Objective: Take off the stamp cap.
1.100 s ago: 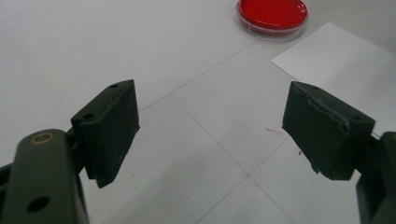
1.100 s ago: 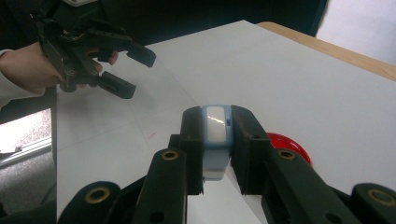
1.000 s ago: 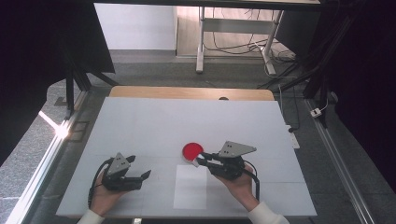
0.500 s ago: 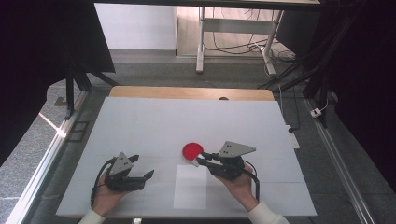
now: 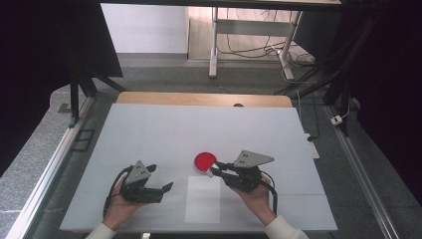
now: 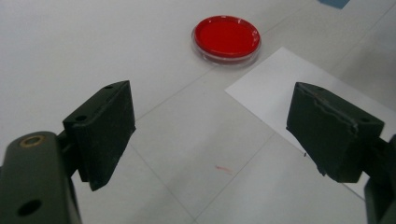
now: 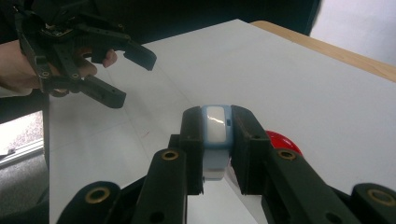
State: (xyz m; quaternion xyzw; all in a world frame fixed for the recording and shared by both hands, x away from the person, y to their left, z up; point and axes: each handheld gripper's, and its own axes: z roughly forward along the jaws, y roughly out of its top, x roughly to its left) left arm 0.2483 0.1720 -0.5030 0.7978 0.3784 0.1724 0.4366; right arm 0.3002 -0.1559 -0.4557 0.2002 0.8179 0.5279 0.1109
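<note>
1. The left gripper point(image 5: 161, 179) has edged up and toward the middle since a second ago; its jaws stand apart, empty.
2. The red dish point(image 5: 205, 161) lies mid-table.
3. The right gripper point(image 5: 215, 169), beside the dish, is clamped on a pale blue-and-white object point(image 7: 215, 135).

A small pale-blue and white device point(image 7: 215, 135) stands clamped upright beside a red dish point(image 5: 204, 161).

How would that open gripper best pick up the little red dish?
Across the rim, from above. The red dish lies flat and shallow on the table, round, so the left gripper should straddle opposite edges; its jaws look wide enough.
</note>
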